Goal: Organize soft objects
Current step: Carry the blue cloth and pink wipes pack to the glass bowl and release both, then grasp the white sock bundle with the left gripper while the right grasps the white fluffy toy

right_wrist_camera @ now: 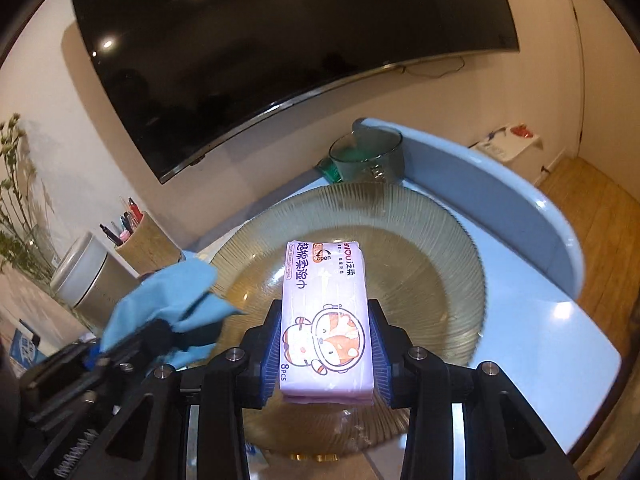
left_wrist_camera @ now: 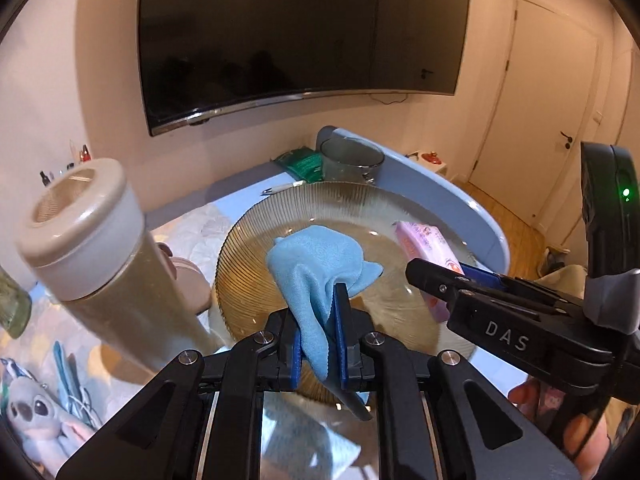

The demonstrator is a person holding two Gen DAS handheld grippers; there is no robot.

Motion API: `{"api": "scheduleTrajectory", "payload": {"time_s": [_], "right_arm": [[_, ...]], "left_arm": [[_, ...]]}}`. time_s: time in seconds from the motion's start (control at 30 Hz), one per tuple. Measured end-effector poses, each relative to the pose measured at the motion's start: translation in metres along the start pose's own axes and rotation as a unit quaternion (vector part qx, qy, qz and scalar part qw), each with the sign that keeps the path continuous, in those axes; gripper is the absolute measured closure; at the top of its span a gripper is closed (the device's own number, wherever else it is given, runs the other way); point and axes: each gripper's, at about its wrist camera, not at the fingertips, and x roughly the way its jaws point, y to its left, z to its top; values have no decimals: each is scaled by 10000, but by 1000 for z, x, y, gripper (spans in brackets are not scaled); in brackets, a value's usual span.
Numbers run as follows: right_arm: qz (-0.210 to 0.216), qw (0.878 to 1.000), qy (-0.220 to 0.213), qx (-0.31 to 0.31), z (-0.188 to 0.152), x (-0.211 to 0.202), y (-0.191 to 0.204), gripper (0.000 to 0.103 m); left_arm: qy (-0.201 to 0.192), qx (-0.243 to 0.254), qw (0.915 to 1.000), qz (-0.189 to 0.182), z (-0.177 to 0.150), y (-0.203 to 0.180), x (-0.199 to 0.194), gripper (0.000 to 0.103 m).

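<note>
My left gripper (left_wrist_camera: 320, 320) is shut on a light blue cloth (left_wrist_camera: 316, 264) and holds it over a ribbed amber glass plate (left_wrist_camera: 248, 248). My right gripper (right_wrist_camera: 325, 344) is shut on a pink pack of wet wipes (right_wrist_camera: 326, 312) and holds it over the same plate (right_wrist_camera: 440, 248). In the left wrist view the right gripper (left_wrist_camera: 436, 276) reaches in from the right with the pack (left_wrist_camera: 424, 244). In the right wrist view the left gripper (right_wrist_camera: 160, 332) and the cloth (right_wrist_camera: 168, 296) are at the left, by the plate's edge.
A tall jar with a beige lid (left_wrist_camera: 92, 236) stands close at the left. A grey plush toy (left_wrist_camera: 36, 412) lies at the lower left. A glass bowl (right_wrist_camera: 368, 152) and a green packet (left_wrist_camera: 302, 164) sit behind the plate. A pen holder (right_wrist_camera: 148, 244) and a tin (right_wrist_camera: 88, 276) stand left.
</note>
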Motion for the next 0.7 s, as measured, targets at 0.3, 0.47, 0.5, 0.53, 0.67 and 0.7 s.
{"api": "scheduleTrajectory", "payload": {"time_s": [0.3,0.47,0.5,0.53,0.67,0.7], "right_arm": [[-2,9999,49,97,2,7,-12,34],[258,9996,8,111,-13,-18,-4,34],[285,9996,-2,81,-16,-23,-1,34],[319,9995,-16,46,-20,-28,3,34],[435,9987,-142,-207,-37,-54,27,34],[492,9982,-191,-288,-42,-61,35,34]], "left_arm": [[-182,-13,9996,-230,-12,-5,-16,43],[-320,197,9986,-382,-26,-12,-54,43],[-376,207,9983,-402,-30,-11,-64,43],[-441,188,9980,-411,-35,-8,-78,43],[-680,-49,9970,-359,-52,13,-127,43],[-753,-105,9966,-327,-57,20,-141,43]]}}
